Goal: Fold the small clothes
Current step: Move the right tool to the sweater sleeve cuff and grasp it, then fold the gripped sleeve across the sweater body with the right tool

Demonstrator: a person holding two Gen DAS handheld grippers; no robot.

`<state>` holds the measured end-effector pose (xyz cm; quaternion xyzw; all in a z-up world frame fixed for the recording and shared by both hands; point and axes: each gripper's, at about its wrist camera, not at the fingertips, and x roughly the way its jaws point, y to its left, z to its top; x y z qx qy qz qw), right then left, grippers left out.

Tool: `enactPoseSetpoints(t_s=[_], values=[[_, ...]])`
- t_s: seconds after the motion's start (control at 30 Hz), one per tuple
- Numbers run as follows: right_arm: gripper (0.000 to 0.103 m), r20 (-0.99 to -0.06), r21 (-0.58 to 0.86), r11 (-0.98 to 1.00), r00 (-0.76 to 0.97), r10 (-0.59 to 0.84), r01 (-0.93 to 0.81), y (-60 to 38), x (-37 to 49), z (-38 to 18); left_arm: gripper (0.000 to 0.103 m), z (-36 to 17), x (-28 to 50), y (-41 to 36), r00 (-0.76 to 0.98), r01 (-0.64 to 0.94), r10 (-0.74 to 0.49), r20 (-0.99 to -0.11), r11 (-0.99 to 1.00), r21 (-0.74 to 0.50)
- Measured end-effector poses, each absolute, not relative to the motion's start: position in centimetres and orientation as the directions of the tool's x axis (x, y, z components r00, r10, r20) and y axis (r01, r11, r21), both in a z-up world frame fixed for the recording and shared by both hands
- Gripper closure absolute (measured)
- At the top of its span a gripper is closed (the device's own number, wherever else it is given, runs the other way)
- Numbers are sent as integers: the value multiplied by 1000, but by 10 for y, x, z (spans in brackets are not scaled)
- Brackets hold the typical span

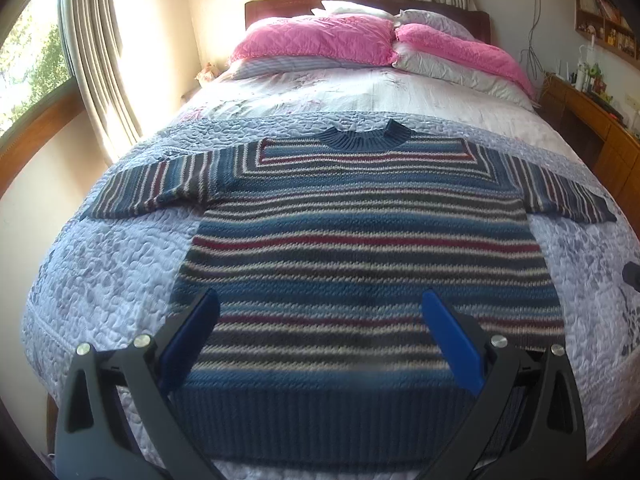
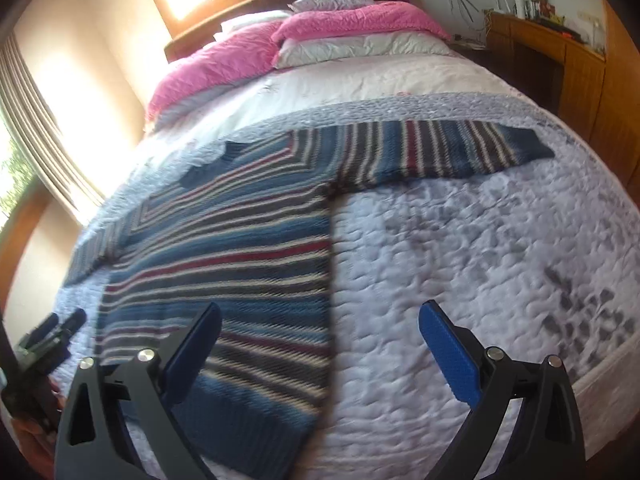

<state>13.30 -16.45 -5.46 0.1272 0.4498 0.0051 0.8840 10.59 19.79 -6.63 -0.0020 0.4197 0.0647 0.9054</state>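
left tongs (image 1: 320,308): spread wide, pinching nothing, hanging over the bottom half of the sweater (image 1: 360,240). Pads are above the knit, not in it as far as I can tell.

right tongs (image 2: 320,320): also wide open and empty. They straddle the sweater's right side edge, one pad over the stripes, the other over bare quilt (image 2: 480,240).

sweater: laid out flat on the quilt at the foot of the bed, neck pointing toward the pillows (image 1: 320,40), both sleeves straight out to the sides, hem nearest the tongs. Nothing folded yet, I'd say.

right sleeve (image 2: 440,152): stretched away from the body and well apart from the right tongs, so it's a reach.

risk, grabbing too deep: the quilt is puffy, and a low pinch could catch quilt along with the knit and drag the bedding.

risk, thick knit: looks chunky and stretchy. Pinch only the top layer and the back will probably lag and bunch up.

risk, uneven fold: if the two sides don't lift together, the fold line could go crooked.

risk, blur: the right view is smeared, so the edge position there is a bit of a guess.

other stuff: desk (image 2: 560,52) off to the right, out of the way.
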Motion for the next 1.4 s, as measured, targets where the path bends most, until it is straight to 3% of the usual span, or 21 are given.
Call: enactPoseSetpoints(t_s=[0.13, 0.53, 0.83, 1.1, 1.13, 1.2, 1.23, 1.3, 1.37, 1.4], values=[[4, -844, 216, 966, 525, 111, 143, -227, 194, -60, 3, -75, 178, 153, 573, -71, 72, -817, 997, 37], [4, -913, 144, 973, 403, 60, 181, -391, 333, -110, 3, -103, 333, 7, 543, 11, -5, -840, 1000, 2], [4, -946, 162, 935, 319, 55, 317, -501, 372, -152, 3, -129, 375, -33, 528, 27, 13, -849, 999, 33], [4, -932, 238, 916, 340, 123, 323, -524, 377, -169, 3, -148, 391, -32, 502, 4, 32, -864, 999, 39], [7, -933, 234, 918, 339, 120, 320, -522, 378, -170, 3, -148, 391, -32, 504, 4, 35, -863, 999, 43], [26, -941, 195, 927, 327, 85, 320, -519, 383, -171, 3, -149, 391, -32, 505, 10, 34, -862, 999, 46], [40, -942, 186, 929, 326, 77, 320, -518, 386, -171, 3, -150, 391, -31, 506, 10, 40, -862, 999, 52], [54, -942, 177, 925, 329, 61, 336, -521, 382, -169, 3, -151, 391, -27, 505, 2, 46, -862, 998, 55], [79, -932, 225, 916, 346, 103, 333, -520, 385, -168, 3, -152, 390, -22, 501, -6, 48, -864, 999, 52], [81, -930, 230, 916, 353, 107, 329, -519, 384, -166, 3, -152, 389, -19, 500, -9, 51, -864, 999, 53]])
